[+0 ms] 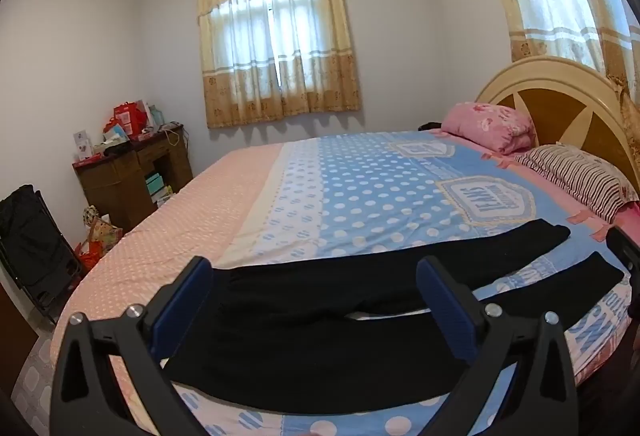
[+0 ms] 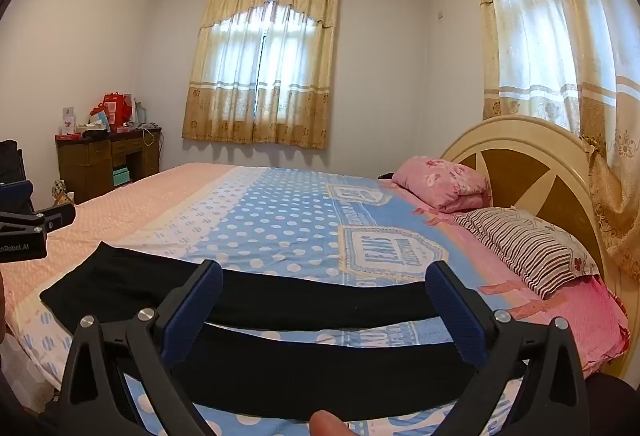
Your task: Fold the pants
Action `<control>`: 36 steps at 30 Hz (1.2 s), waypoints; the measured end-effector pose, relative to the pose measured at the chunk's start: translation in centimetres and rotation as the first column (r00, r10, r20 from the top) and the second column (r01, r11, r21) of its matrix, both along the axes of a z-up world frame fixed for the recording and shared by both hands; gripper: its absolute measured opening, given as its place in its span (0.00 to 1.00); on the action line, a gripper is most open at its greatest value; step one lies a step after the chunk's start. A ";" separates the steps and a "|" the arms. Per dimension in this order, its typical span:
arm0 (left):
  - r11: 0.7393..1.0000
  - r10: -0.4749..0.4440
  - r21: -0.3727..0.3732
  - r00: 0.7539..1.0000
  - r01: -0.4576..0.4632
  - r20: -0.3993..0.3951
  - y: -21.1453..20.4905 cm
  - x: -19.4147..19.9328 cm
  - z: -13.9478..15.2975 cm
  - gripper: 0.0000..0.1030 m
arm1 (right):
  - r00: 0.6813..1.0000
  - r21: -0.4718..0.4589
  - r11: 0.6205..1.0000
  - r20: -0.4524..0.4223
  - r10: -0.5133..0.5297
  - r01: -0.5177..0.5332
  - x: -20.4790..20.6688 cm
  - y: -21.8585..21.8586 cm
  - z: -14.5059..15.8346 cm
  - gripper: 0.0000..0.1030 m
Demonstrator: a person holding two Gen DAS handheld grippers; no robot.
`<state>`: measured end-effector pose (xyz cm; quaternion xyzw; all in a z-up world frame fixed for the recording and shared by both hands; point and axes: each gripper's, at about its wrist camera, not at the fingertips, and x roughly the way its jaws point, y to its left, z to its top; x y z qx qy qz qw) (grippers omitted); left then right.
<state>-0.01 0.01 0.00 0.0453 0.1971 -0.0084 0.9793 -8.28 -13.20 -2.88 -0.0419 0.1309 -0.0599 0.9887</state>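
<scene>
Black pants (image 1: 320, 324) lie spread flat along the near edge of the bed, waist to the left, two legs splayed toward the right. In the left wrist view my left gripper (image 1: 316, 300) hovers open above the waist and seat, nothing between its blue pads. The right gripper's tip (image 1: 624, 252) shows at the right edge there. In the right wrist view the pants (image 2: 304, 364) cross the frame as two leg strips, and my right gripper (image 2: 324, 308) stands open over them, apart from the cloth. The left gripper's body (image 2: 24, 232) sits at the left edge.
The bed sheet (image 1: 360, 195) is blue with white dots, pink on the left. A pink pillow (image 1: 492, 125) and a striped pillow (image 1: 576, 175) lie by the round headboard (image 1: 560, 103). A cluttered wooden desk (image 1: 132, 171) stands in the far corner. A fingertip (image 2: 326, 422) shows at the bottom.
</scene>
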 end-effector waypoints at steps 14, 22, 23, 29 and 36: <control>1.000 0.008 0.006 1.000 -0.008 0.004 0.4 -0.1 -0.4 1.00 | 1.000 -0.009 1.000 0.005 -0.001 0.001 0.0 0.2 -0.1 0.99; 1.000 0.009 0.004 1.000 -0.009 -0.002 0.6 0.1 -0.7 1.00 | 1.000 -0.007 1.000 0.001 -0.001 0.001 0.1 -0.2 -0.3 0.99; 1.000 0.008 0.004 1.000 -0.008 -0.001 0.6 0.1 -0.7 1.00 | 1.000 -0.007 1.000 0.001 -0.001 0.001 0.1 -0.2 -0.3 0.99; 1.000 0.009 0.004 1.000 -0.009 -0.003 0.5 0.1 -0.7 1.00 | 1.000 -0.011 1.000 0.000 0.000 0.000 0.1 -0.1 -0.5 0.99; 1.000 0.013 0.002 1.000 -0.013 -0.007 0.6 0.1 -0.9 1.00 | 1.000 -0.017 1.000 -0.007 -0.001 0.000 0.4 0.2 -0.7 0.99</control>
